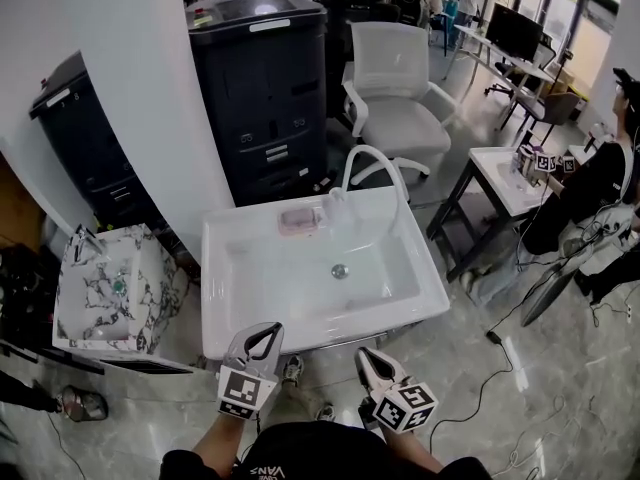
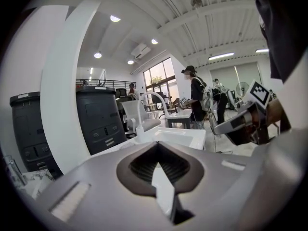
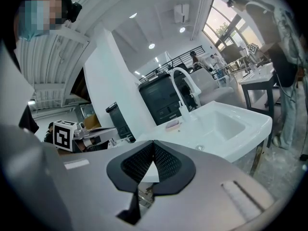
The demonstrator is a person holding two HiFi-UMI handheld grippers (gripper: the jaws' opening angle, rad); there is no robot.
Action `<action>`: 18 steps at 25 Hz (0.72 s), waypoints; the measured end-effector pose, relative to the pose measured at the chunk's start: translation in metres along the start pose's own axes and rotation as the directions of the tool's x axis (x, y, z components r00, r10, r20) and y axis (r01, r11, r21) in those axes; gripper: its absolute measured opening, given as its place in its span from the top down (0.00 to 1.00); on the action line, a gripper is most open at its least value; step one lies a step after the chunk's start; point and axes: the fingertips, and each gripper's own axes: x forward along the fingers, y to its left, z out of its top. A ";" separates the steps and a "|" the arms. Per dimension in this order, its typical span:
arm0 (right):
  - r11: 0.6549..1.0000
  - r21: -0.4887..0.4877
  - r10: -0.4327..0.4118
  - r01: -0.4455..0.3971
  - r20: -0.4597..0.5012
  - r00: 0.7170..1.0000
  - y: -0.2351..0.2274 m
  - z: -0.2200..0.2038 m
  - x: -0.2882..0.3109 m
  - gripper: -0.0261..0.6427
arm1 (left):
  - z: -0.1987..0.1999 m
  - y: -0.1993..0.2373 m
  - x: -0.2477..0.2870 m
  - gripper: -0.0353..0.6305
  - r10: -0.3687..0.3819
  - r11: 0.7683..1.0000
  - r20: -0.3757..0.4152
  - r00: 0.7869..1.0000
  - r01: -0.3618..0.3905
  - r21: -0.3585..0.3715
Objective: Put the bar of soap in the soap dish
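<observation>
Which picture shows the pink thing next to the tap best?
The head view: it looks down on the pink thing, lying on the sink's back rim left of the tap. The right gripper view shows it small and side-on. The left gripper view doesn't show it clearly.

Just ahead of the left claw (image 1: 263, 338) stands a white rectangular ceramic washbasin (image 1: 215, 298) on polished grey marble-look floor tiles (image 1: 520, 408). Beyond it, a tall dark-grey plastic drawer cabinet (image 1: 265, 88) stands beside a plain white wall (image 1: 130, 88), with a white padded office armchair (image 1: 400, 103) further right. Left of the claw sits a small black-veined marble basin (image 1: 68, 288). Far ahead to the right are tall windows (image 1: 585, 3). Round ceiling lamps (image 2: 114, 19) glow overhead.
</observation>
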 end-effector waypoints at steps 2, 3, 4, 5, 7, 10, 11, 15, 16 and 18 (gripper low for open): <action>1.000 0.001 0.000 0.000 -0.004 1.000 0.000 -0.002 -0.001 0.96 | -0.005 -0.004 -0.003 0.87 0.002 1.000 -0.011 1.000 -0.002 -0.017; 1.000 0.001 0.000 0.000 -0.006 1.000 -0.001 -0.003 -0.001 0.96 | -0.007 -0.007 -0.005 0.87 0.002 1.000 -0.016 1.000 -0.003 -0.022; 1.000 0.001 -0.001 0.001 -0.007 1.000 -0.001 -0.003 -0.002 0.96 | -0.009 -0.010 -0.005 0.87 0.002 1.000 -0.020 1.000 -0.002 -0.026; 1.000 0.002 -0.001 0.001 -0.009 1.000 -0.002 -0.004 -0.002 0.96 | -0.011 -0.012 -0.006 0.87 0.001 1.000 -0.022 1.000 -0.001 -0.031; 1.000 0.005 -0.002 0.002 -0.012 1.000 -0.002 -0.005 -0.003 0.96 | -0.013 -0.015 -0.008 0.87 0.001 0.999 -0.024 1.000 -0.002 -0.046; 1.000 0.013 -0.005 0.005 -0.018 1.000 -0.003 -0.008 -0.003 0.96 | -0.016 -0.019 -0.010 0.87 -0.004 0.998 -0.022 1.000 0.002 -0.061; 1.000 0.014 -0.006 0.006 -0.021 1.000 -0.003 -0.009 -0.004 0.96 | -0.017 -0.020 -0.011 0.87 -0.005 0.998 -0.022 1.000 0.004 -0.064; 1.000 0.012 -0.009 0.009 -0.031 0.999 -0.003 -0.011 -0.006 0.96 | -0.017 -0.023 -0.013 0.87 -0.007 0.997 -0.021 1.000 0.005 -0.074; 1.000 0.010 -0.011 0.011 -0.034 0.999 -0.002 -0.012 -0.007 0.96 | -0.017 -0.024 -0.014 0.87 -0.007 0.997 -0.021 1.000 0.005 -0.075; 1.000 -0.002 -0.018 0.018 -0.041 0.999 -0.003 -0.013 -0.007 0.96 | -0.017 -0.025 -0.015 0.87 -0.005 0.997 -0.022 1.000 0.003 -0.077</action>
